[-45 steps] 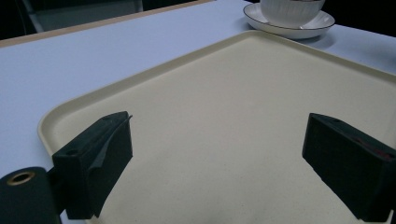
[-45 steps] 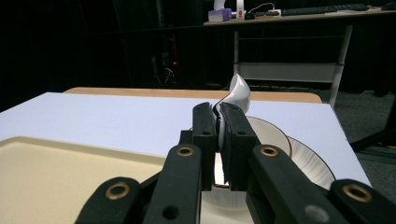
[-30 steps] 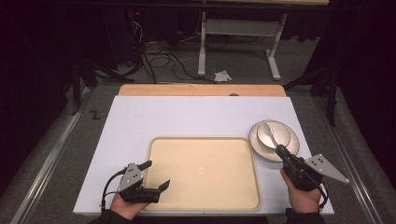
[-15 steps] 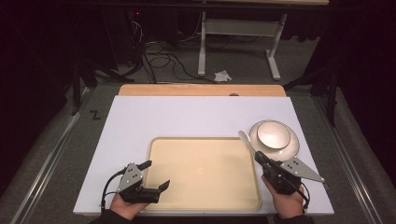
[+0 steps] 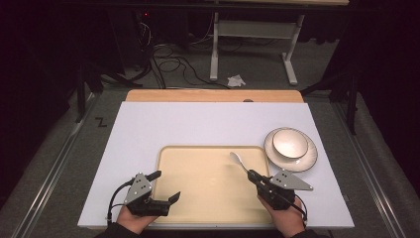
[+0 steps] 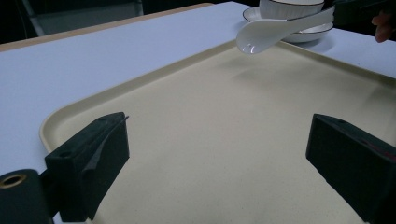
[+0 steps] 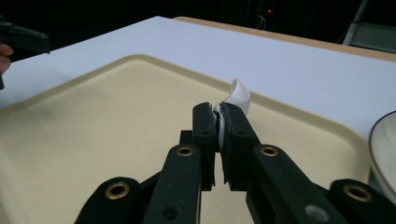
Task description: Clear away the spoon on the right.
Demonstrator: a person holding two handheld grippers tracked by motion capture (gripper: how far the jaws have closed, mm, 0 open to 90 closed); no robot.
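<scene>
One glossy white ceramic soup spoon [image 5: 238,161] is what I'm working with right now, and my right gripper [image 7: 218,122] has its jaws clamped tight on the handle, so the bowl end sticks out past the tips and hangs over the right side of the big cream-coloured plastic tray [image 5: 198,198]. You can see the spoon [image 6: 275,31] floating just above the tray's far edge from my left gripper view too. So I'd say I'm mid-carry, on the way to setting it down on the tray. Next move, as I see it, calls for lowering it until the spoon lies flat on the tray surface, then letting go without flicking it. My left gripper [image 5: 168,201] sits at the tray's left edge with its jaws wide apart, holding nothing. Count-wise: one spoon, one tray, one small white bowl [image 5: 289,143] stacked on one dark-rimmed white plate [image 5: 308,159], just off the tray's right corner on the white tabletop [image 5: 198,124]. Can't quite tell if there's anything inside the bowl from here.
</scene>
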